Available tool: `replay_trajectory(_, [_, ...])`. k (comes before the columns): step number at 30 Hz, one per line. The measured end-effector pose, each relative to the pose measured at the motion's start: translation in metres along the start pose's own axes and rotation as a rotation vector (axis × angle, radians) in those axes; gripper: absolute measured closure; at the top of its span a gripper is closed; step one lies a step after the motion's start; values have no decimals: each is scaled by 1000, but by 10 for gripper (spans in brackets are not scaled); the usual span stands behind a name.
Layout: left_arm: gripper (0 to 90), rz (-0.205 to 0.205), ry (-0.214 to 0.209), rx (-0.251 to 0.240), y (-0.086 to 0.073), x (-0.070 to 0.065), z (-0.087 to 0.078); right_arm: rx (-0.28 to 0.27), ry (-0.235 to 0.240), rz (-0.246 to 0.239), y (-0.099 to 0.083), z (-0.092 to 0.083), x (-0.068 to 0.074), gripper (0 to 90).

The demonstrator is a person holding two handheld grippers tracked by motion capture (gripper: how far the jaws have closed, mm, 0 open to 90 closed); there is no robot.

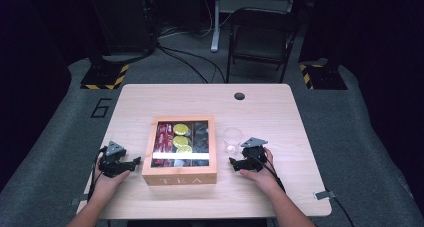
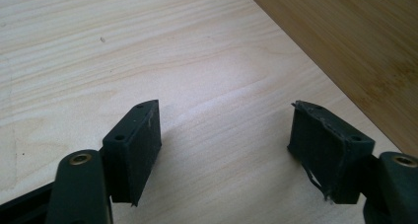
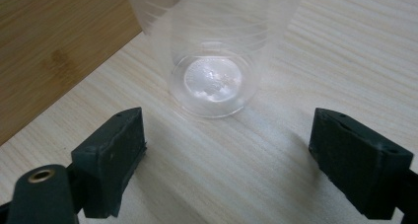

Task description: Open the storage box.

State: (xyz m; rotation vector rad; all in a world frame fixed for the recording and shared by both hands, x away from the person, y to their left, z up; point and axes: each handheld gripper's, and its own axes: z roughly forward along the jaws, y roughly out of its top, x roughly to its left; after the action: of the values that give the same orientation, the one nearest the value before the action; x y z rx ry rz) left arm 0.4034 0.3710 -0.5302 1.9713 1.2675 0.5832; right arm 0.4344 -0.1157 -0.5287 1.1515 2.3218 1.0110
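On the left of the bench (image 1: 270, 107), the left tool (image 1: 131, 163) rests on the wood in the person's left hand (image 1: 107, 181), just beside the left wall of the wooden tea box (image 1: 180, 177). Its jaws stand wide apart with nothing between them; in the left gripper view only bare bench lies in the gap of the left tool (image 2: 224, 135), and the box wall (image 2: 355, 41) runs past on the upper right, close to one jaw but not touching it.

The tea box sits mid-bench, its clear lid showing red packets and yellow rounds in compartments.

Right of the box stands the clear plastic cup (image 1: 232, 139), upright, near the box wall. The right tool (image 1: 235, 163), held in the right hand (image 1: 260, 173), lies just in front of the cup. In the right gripper view the right tool (image 3: 229, 135) has its jaws spread wide and empty, the cup (image 3: 214, 81) standing just beyond the tips, centred on the gap, untouched.
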Motion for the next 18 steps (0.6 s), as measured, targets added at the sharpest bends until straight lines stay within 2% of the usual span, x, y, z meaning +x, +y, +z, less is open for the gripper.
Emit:
replay_trajectory(15, [256,5,-6,14,1,0,0,-5,-17,20,0,0,2,132])
replay_trajectory(18, [257,5,-6,0,0,0,1,-5,-17,20,0,0,2,132])
